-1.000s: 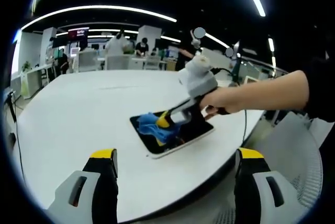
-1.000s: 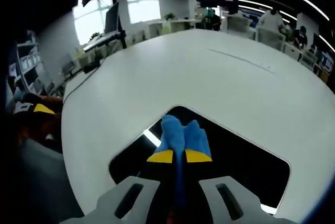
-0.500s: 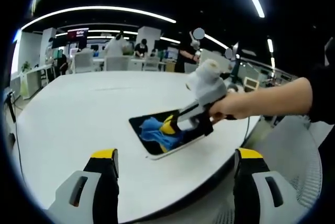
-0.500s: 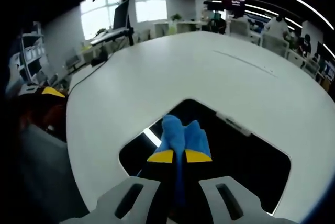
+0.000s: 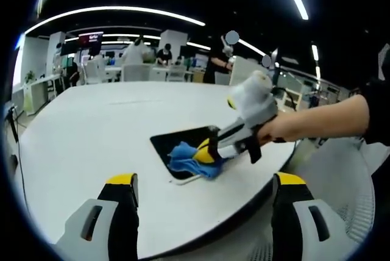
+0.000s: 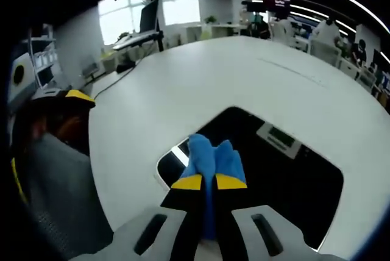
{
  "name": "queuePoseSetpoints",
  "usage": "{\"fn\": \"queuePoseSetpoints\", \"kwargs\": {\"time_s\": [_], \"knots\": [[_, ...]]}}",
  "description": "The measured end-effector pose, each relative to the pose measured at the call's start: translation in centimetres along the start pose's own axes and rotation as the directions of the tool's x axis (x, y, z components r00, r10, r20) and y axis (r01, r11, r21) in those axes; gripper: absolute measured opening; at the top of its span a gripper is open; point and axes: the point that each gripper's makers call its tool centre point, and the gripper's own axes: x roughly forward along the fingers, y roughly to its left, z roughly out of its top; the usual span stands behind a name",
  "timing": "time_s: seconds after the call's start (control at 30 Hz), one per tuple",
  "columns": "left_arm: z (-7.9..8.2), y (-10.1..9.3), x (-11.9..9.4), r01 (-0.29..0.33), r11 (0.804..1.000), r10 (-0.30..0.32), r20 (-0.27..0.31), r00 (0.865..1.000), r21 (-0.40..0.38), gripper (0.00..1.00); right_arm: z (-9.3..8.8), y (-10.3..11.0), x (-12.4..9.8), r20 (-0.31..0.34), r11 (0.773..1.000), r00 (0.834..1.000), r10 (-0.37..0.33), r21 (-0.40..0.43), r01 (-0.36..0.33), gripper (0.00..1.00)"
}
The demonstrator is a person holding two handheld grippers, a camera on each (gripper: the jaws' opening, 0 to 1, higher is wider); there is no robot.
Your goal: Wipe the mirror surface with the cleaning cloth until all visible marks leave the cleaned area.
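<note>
Lying flat on the white table [image 5: 85,133], the mirror [image 6: 286,175] has the blue cloth [image 6: 210,156] pressed on its near corner by the right gripper [image 6: 209,182], jaws clamped on it. Left gripper [image 5: 204,182], short of the mirror, spreads wide, holding nothing.

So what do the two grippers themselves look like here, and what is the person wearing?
Left gripper: two light grey jaws with slotted sides, black fingers capped in yellow. Right gripper: the same grey jaws, black fingers and yellow tips; seen from the left gripper view, it has a pale grey body over a black handle. The person's sleeve is dark.
</note>
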Motion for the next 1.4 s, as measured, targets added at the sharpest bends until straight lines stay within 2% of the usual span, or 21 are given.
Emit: {"fn": "queuePoseSetpoints", "kwargs": {"time_s": [0.8,1.03,1.3,1.4], "knots": [[-0.1,0.2,-0.1,-0.011,1.000,0.011,-0.003,1.000,-0.002,0.91,-1.3,1.5,-1.2,-0.026,0.999,0.999,0.046,0.003,-0.046,0.00],[-0.1,0.2,-0.1,-0.014,1.000,0.014,-0.003,1.000,-0.002,0.91,-1.3,1.5,-1.2,-0.057,0.997,0.996,0.071,-0.023,-0.072,0.00],[-0.1,0.2,-0.1,-0.013,1.000,0.013,-0.002,1.000,-0.003,0.91,-1.4,1.4,-1.3,-0.031,0.997,0.997,0.070,-0.025,-0.071,0.00],[-0.1,0.1,-0.1,-0.012,1.000,0.012,-0.001,1.000,-0.003,0.91,-1.5,1.2,-1.4,-0.040,0.997,0.997,0.071,-0.026,-0.073,0.00]]}}
